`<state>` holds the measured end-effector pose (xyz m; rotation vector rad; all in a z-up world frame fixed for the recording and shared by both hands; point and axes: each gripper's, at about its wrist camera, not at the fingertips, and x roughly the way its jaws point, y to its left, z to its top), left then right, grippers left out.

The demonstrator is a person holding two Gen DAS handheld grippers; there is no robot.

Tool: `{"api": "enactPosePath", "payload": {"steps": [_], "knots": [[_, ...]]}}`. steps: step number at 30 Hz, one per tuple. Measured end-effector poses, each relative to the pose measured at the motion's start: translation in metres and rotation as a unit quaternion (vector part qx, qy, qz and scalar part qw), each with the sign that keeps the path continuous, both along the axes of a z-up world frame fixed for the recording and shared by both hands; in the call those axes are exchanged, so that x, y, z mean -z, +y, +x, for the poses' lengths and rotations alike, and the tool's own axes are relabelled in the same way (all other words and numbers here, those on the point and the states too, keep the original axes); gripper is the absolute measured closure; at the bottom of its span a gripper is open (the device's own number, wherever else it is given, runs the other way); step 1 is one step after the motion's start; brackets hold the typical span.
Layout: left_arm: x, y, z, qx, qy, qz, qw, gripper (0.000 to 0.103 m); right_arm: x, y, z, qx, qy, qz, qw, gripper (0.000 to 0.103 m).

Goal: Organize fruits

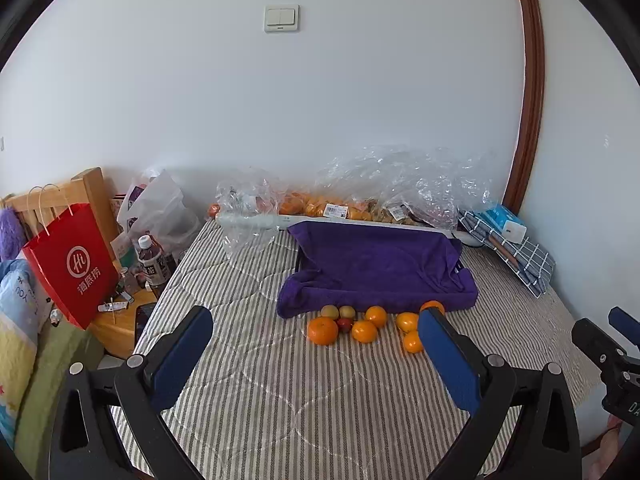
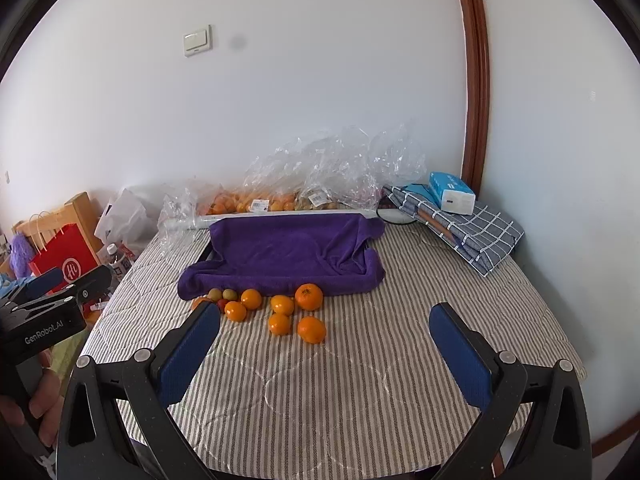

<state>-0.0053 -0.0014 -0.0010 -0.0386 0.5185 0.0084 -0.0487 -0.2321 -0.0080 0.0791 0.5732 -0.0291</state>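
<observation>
Several oranges (image 1: 323,331) (image 2: 309,296) lie loose on the striped table cover, with two small greenish fruits (image 1: 330,311) (image 2: 215,293) and a small red fruit (image 1: 344,324) among them. They sit just in front of a purple towel (image 1: 376,268) (image 2: 288,256) draped over a tray-like shape. My left gripper (image 1: 316,354) is open and empty, held above the table short of the fruit. My right gripper (image 2: 324,350) is open and empty, also short of the fruit. Its right finger partly hides one orange in the left wrist view.
Clear plastic bags with more fruit (image 1: 320,204) (image 2: 256,202) lie behind the towel by the wall. A checked cloth with a tissue box (image 2: 452,194) sits at the back right. A red paper bag (image 1: 76,264), bottles and a wooden stand are off the table's left edge.
</observation>
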Motion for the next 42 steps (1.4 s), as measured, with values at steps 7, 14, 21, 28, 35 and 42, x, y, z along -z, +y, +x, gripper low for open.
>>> {"api": "enactPosePath", "payload": {"steps": [7,14,21,28,35,42], "knots": [[-0.007,0.002,0.004,-0.005,-0.004,-0.004,1.0,0.0,-0.002,0.002,0.004,-0.001,-0.009,0.006,1.0,0.0],[-0.012,0.002,0.008,-0.007,-0.008,-0.011,0.9999,0.0,-0.004,0.001,0.011,0.0,-0.013,0.006,1.0,0.0],[-0.008,0.002,0.023,0.0,0.003,-0.013,0.9999,0.0,-0.001,-0.001,0.029,0.005,-0.01,0.001,1.0,0.0],[0.017,0.01,0.057,0.006,0.033,-0.002,0.9994,0.0,0.021,0.003,0.061,-0.014,0.014,-0.005,1.0,0.0],[0.067,0.032,0.097,-0.007,0.092,0.0,0.9958,0.002,0.077,0.008,0.108,-0.03,0.073,0.008,0.997,0.024],[0.122,0.048,0.119,0.004,0.148,-0.004,0.989,0.009,0.146,0.015,0.133,-0.051,0.131,-0.003,0.99,0.044]]}}
